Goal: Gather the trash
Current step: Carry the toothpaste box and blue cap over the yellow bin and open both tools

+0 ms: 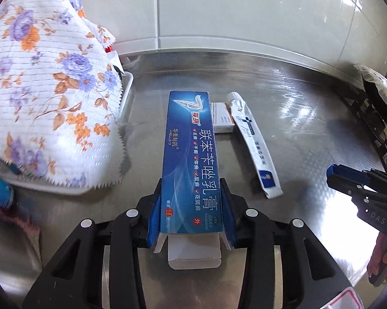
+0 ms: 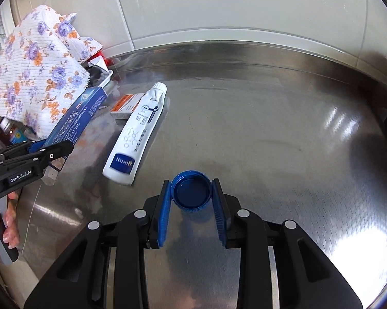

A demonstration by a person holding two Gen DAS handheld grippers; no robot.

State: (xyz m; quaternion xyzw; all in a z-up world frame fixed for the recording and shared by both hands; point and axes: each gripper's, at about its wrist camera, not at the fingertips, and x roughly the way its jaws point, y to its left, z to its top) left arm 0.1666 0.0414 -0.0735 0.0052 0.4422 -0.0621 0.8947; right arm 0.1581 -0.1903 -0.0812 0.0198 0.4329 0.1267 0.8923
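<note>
Left tongs [image 1: 191, 206] clamped on blue carton [image 1: 191, 154] mid-frame; right tongs [image 2: 192, 198] closed around blue cap [image 2: 191, 191], for disposal presumably.

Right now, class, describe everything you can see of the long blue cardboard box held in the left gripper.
The long blue cardboard box is a slim carton with white Chinese lettering, a white swoosh graphic and small red ticks. Its near end flap hangs open, showing white card inside. The left gripper is shut on its near end, one blue pad on each long side. It points toward the tiled wall, raised above the steel counter.
</note>
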